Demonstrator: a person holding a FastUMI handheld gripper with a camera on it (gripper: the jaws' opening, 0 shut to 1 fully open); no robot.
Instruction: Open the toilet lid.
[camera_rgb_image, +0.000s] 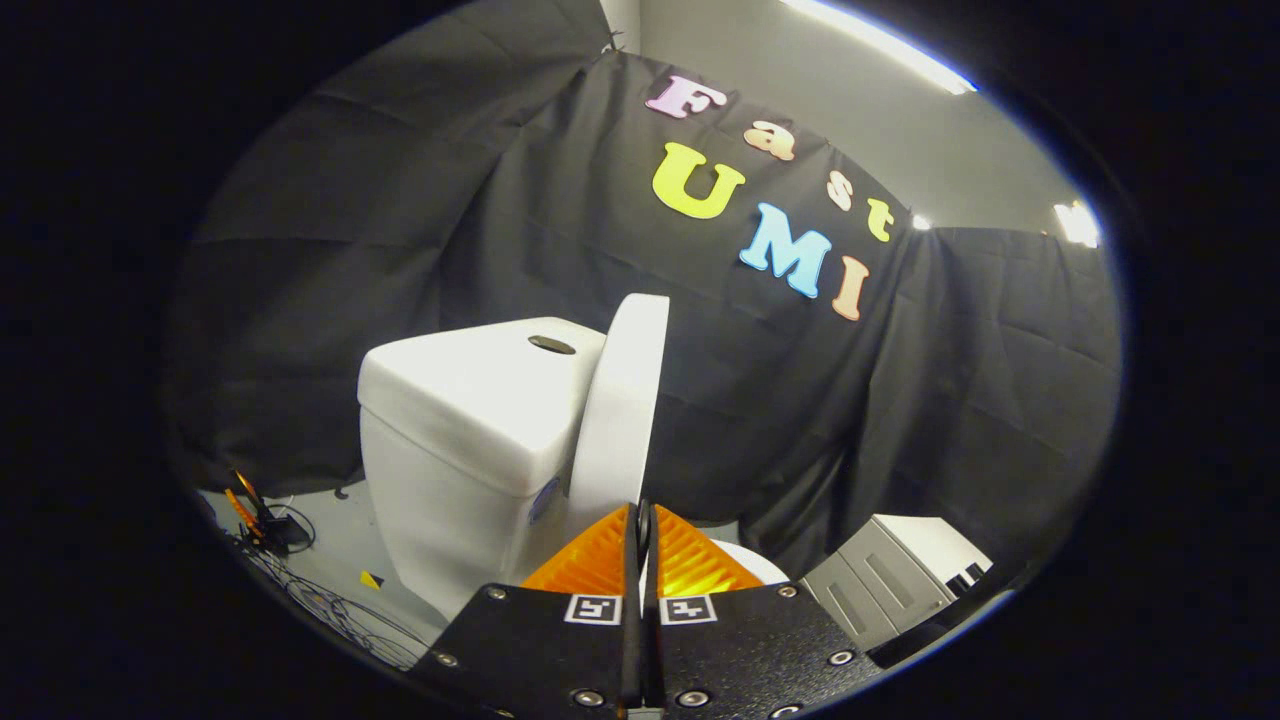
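Toilet lid stands raised upright against the tank, just ahead of the gripper, whose jaws are pressed together on nothing.

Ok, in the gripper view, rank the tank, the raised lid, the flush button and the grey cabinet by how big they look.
1. Tank, largest.
2. Lid, upright against the tank, seen edge-on, so it looks slimmer than it is.
3. Cabinet, partly cut off, so unsure.
4. Button, smallest.
The claw sits shut just below the lid.
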